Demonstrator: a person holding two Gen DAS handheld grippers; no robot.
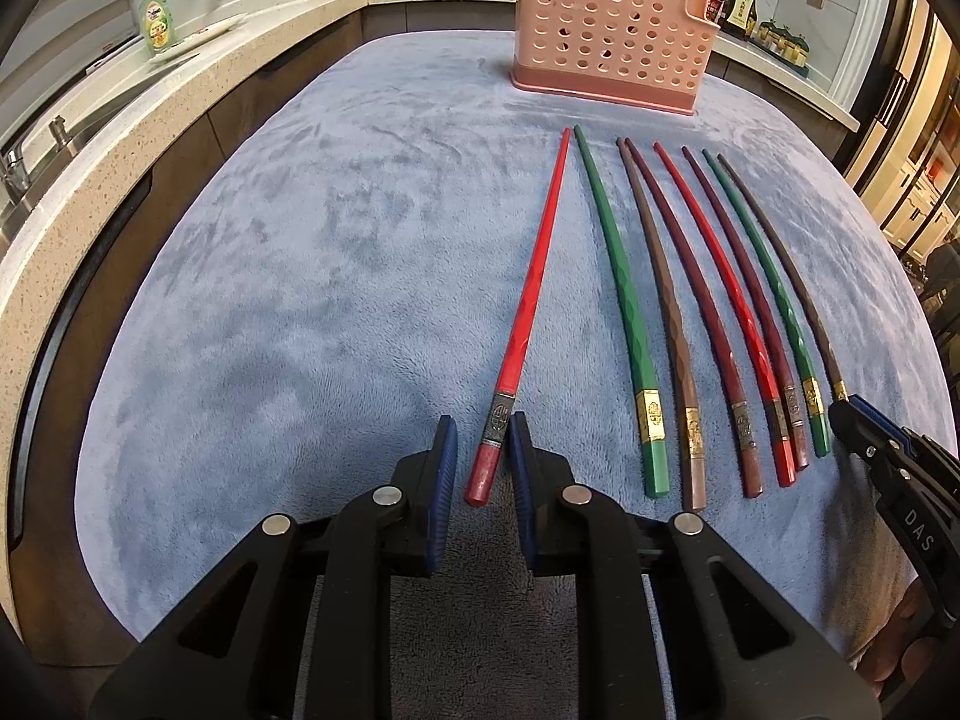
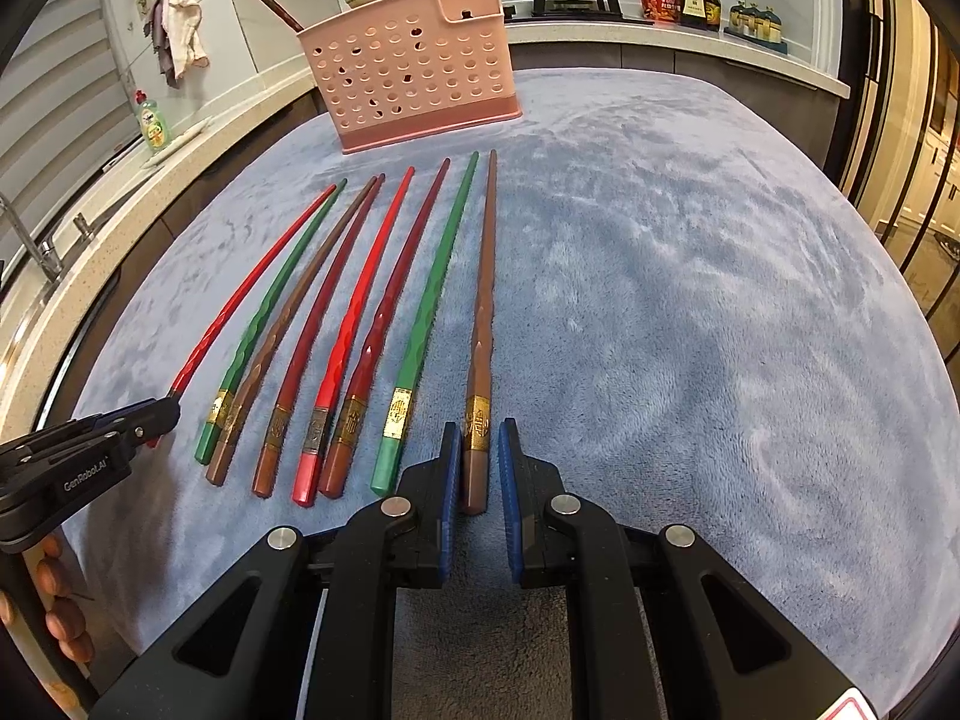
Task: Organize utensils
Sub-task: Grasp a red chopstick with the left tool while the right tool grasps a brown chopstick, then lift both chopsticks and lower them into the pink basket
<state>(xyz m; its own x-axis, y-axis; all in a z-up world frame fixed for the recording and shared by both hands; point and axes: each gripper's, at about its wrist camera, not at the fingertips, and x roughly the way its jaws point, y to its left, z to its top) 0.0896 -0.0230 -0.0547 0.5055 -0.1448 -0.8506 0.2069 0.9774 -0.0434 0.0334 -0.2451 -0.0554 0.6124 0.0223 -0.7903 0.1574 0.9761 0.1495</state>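
Blue-grey cloth covers the tabletop (image 1: 300, 300). Eight chopsticks lie in a row, long axes running away toward the pink holder (image 1: 612, 30), tips far, butts near. Left hand-held gripper (image 1: 483, 441) clamps the red chopstick (image 1: 528, 300) at its butt; right hand-held gripper (image 2: 479, 450) clamps the brown chopstick (image 2: 485, 300) likewise.

Right gripper (image 2: 478, 456) is closing its blue pads on the butt end of the brown chopstick (image 2: 485, 312), rightmost of eight lying on the grey cloth (image 2: 690, 312). Pink holder (image 2: 414, 69) is standing beyond their tips. Left gripper (image 2: 157, 414) is gripping the outermost red chopstick (image 2: 252, 282).
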